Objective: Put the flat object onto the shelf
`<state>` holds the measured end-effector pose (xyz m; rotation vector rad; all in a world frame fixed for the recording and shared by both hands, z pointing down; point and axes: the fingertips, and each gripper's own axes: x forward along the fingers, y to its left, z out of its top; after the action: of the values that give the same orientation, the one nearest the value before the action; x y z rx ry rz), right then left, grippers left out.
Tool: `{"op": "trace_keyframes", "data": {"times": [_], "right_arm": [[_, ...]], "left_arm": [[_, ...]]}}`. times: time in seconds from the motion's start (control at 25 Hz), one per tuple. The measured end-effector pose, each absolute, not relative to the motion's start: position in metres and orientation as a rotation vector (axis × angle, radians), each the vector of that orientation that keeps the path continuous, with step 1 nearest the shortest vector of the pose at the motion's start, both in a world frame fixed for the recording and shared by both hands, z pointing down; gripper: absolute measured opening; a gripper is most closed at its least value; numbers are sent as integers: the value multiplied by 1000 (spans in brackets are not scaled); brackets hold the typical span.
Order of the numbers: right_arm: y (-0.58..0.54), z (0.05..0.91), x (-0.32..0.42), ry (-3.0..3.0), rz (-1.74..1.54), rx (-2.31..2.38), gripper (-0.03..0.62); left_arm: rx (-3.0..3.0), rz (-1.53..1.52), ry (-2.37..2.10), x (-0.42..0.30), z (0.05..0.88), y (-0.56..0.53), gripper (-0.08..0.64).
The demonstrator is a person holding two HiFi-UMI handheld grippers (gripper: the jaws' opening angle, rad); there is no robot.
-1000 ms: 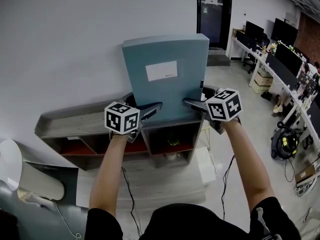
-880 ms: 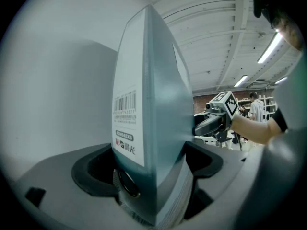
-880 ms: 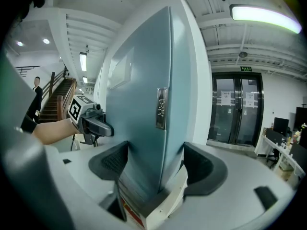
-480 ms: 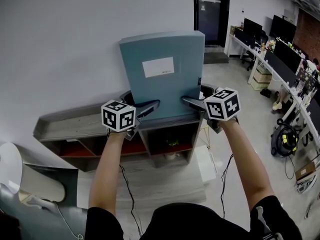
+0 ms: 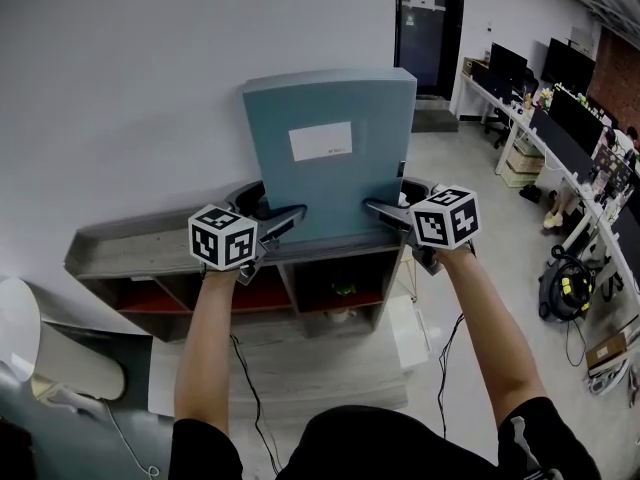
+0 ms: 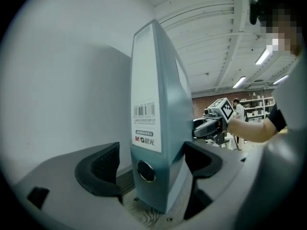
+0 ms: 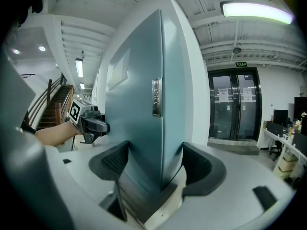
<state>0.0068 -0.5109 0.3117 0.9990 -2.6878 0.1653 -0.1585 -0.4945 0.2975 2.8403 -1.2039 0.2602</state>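
Head view: binder (image 5: pixel 330 153) stands upright on shelf (image 5: pixel 140 248) top. Right gripper (image 5: pixel 396 199) jaws clamp it, steadying, I judge; left gripper (image 5: pixel 272 208) jaws straddle the spine, slack.

White wall (image 5: pixel 120 88), dark glass doors (image 5: pixel 428 18), desks with monitors (image 5: pixel 548 108) at right, pale floor (image 5: pixel 470 183), ceiling strip light (image 7: pixel 256 11)

Office: row of desks (image 5: pixel 505 103) with monitors (image 5: pixel 572 118), glass entrance doors (image 5: pixel 428 30).

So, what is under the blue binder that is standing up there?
The binder stands on the grey wooden top of the shelf. Wood grain shows at its lower edge in the left gripper view. The patch directly beneath the binder is covered.
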Motion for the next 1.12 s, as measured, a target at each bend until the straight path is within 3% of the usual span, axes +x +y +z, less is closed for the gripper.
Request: {"op": "trace_keyframes", "data": {"times": [1.12], "right_arm": [[-522,320,8,-2694,141,1063,341]], "left_arm": [[2775,200,-1298,-162,302,-506,411]]}}
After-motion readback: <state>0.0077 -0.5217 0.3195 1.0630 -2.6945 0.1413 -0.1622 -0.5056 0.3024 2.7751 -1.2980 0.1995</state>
